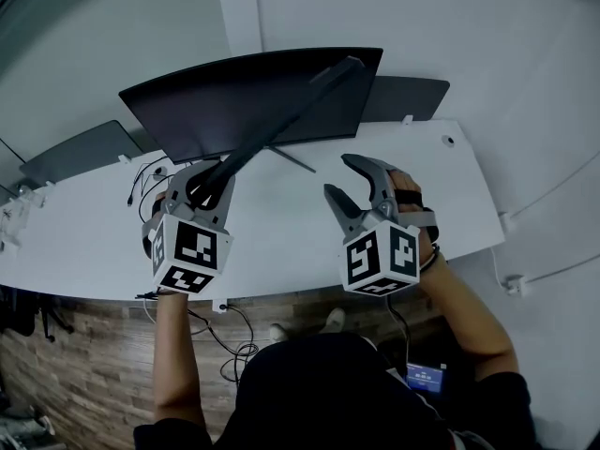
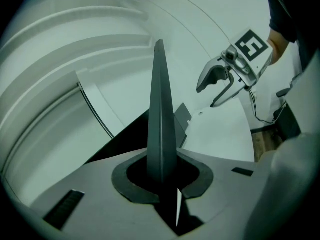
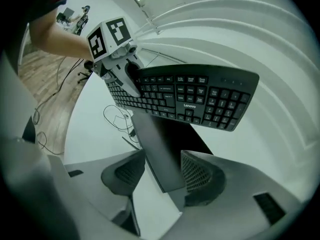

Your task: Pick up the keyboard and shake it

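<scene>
Right now I have the left gripper (image 1: 208, 187) clenched on the black keyboard (image 1: 281, 125), gripping it by one short end. The keyboard is off the white bench (image 1: 281, 242) and up in the air. From the head view I see it nearly edge-on, a dark bar slanting from the left gripper up across the front of the monitor (image 1: 187, 111). In the left gripper view the fingers (image 2: 135, 184) press on the board's thin edge, and it rises straight away from them like a blade. The right gripper view shows the key side turned toward my right gripper (image 3: 160, 174), with the key rows and number pad plain to read. That gripper's fingers (image 3: 200, 176) stand released and well apart, pinching nothing; only the dark monitor shows beyond the gap. It hovers over the bench to the right of the keyboard, not touching it. Loose cables (image 1: 145, 172) lie on the bench near the monitor's left end.
</scene>
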